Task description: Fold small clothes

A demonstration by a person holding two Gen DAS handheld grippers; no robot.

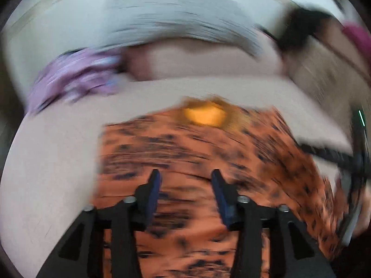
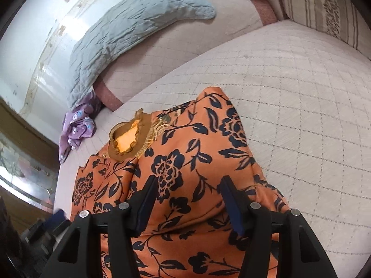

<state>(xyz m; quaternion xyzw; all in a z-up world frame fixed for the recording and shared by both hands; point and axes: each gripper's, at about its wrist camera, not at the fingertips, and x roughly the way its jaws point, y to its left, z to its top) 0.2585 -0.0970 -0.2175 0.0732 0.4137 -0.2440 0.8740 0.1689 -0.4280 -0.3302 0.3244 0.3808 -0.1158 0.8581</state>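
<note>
Right wrist view showed the right gripper [image 2: 187, 185] spread wide over the orange floral garment [image 2: 176, 166] at lower centre, the left gripper [image 1: 185, 178] likewise wide.

Orange floral garment [image 2: 185, 162], smooth slightly sheeny cloth with ruffled gold-trim neckline [image 2: 129, 136]; quilted matt pale bed cover [image 2: 301, 92]; crinkled grey quilted blanket [image 2: 129, 23], upper left; right gripper [image 2: 187, 205], matt black plastic, metal screw heads.

Quilted beige sofa [image 2: 301, 97], grey blanket [image 2: 120, 30], pale wall [image 2: 27, 23].
</note>
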